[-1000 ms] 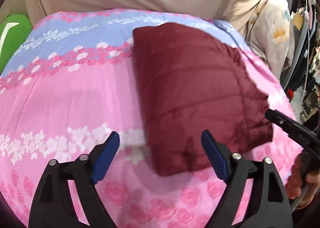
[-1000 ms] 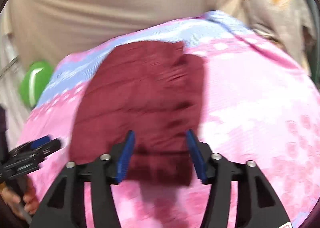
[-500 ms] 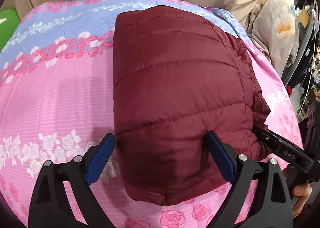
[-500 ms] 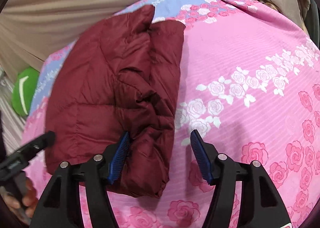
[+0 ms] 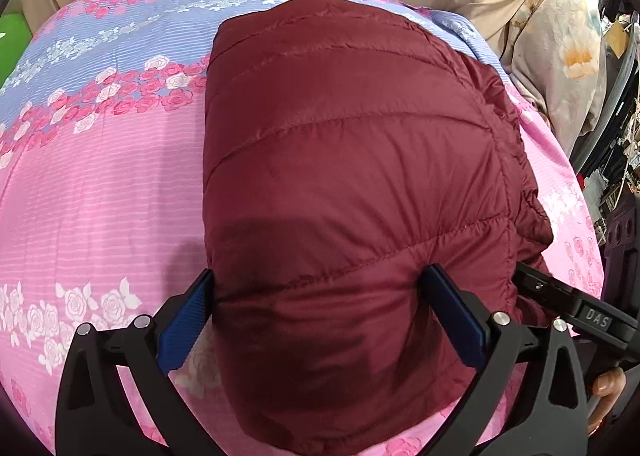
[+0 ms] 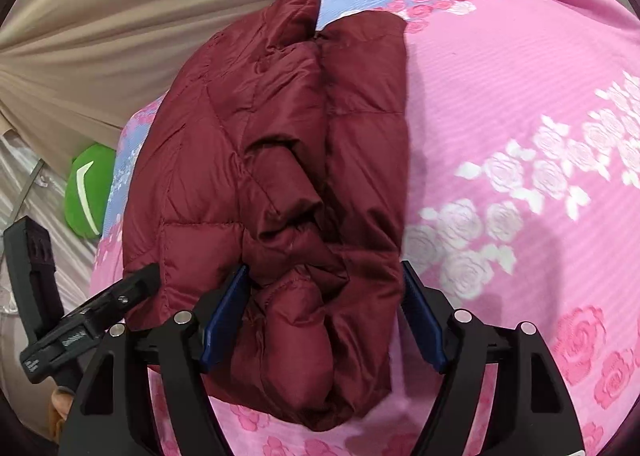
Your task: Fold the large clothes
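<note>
Maroon quilted jacket (image 5: 344, 184) lies folded on the pink bedsheet (image 5: 100, 196), long axis running straight ahead between both spread-jawed, empty grippers: left gripper (image 5: 316, 316), right gripper (image 6: 322, 312), equally near.

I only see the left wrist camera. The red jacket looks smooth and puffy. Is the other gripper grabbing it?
Observer: No. In the right wrist view the right gripper is open, its blue pads either side of the jacket at its near end.
Kid: Is that side smooth too?
Observer: No, the folded layers are bunched there, with a puffy roll between the pads.
Kid: What's the green bit at my edge?
Observer: A rounded green object with a curved white stripe; I cannot tell what it is.
</note>
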